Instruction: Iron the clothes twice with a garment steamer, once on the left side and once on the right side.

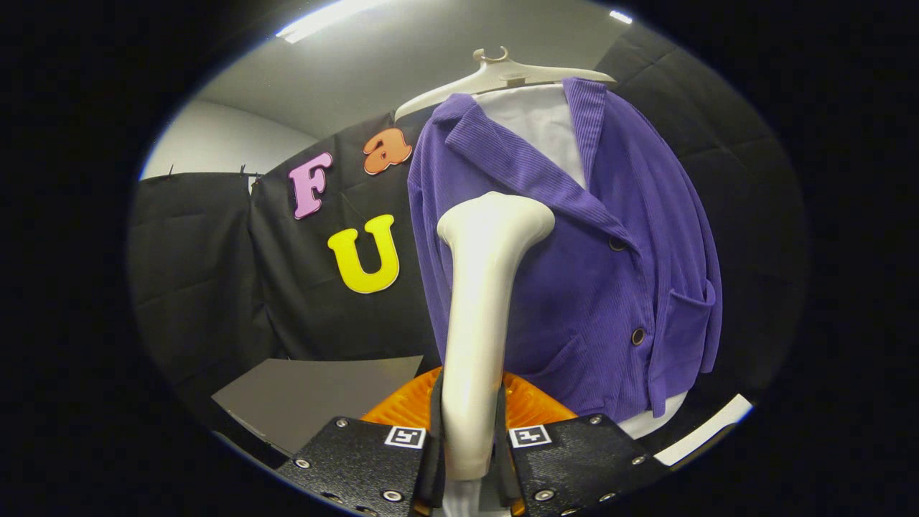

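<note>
Gripper [470,438] pinches steamer [484,316]; head sits against purple jacket's [574,287] lapel side. Judged: first pass; next, stroke downward.

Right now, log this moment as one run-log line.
gripper: shut on steamer | steamer: upright, head in front of purple jacket | purple jacket: on hanger, over white shirt | contact: cannot tell

1. Pale hanger [502,72] carries the purple jacket [574,287] over a white shirt [542,129].
2. Grey flat surface [316,398], low beside the jacket; orange ribbed thing [398,409] at its edge, contact unclear.
3. Gripper [469,431] carries the white steamer [481,301], both fingers pressed on its handle.
</note>
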A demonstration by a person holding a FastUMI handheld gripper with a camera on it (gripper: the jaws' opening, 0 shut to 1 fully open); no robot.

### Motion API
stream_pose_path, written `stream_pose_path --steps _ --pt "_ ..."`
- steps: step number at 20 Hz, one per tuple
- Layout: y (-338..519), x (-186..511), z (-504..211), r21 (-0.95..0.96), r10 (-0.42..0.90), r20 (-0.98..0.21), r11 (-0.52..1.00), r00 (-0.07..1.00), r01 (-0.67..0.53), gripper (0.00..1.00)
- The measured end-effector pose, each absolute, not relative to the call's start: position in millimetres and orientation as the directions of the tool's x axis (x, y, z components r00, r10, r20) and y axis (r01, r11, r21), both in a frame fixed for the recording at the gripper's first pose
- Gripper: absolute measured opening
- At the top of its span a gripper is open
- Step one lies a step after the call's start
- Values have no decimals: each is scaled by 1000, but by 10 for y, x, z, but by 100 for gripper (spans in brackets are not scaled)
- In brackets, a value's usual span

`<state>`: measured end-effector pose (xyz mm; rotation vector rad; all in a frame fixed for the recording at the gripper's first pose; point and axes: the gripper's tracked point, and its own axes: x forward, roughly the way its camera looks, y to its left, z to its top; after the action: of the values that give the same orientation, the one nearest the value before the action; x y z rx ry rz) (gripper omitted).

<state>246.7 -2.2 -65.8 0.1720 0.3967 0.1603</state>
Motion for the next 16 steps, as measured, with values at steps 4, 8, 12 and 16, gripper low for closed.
stream_pose_path --steps 4,8,12,16 --pt "-92 2287 -913 205 179 -414 974 892 -100 28" --pt "-169 2117 -1179 219 171 -457 973 873 -76 28" --pt "-215 1945 -1510 225 161 -517 973 841 -48 28" --pt "-254 1685 -1847 216 159 -575 976 802 -38 28"
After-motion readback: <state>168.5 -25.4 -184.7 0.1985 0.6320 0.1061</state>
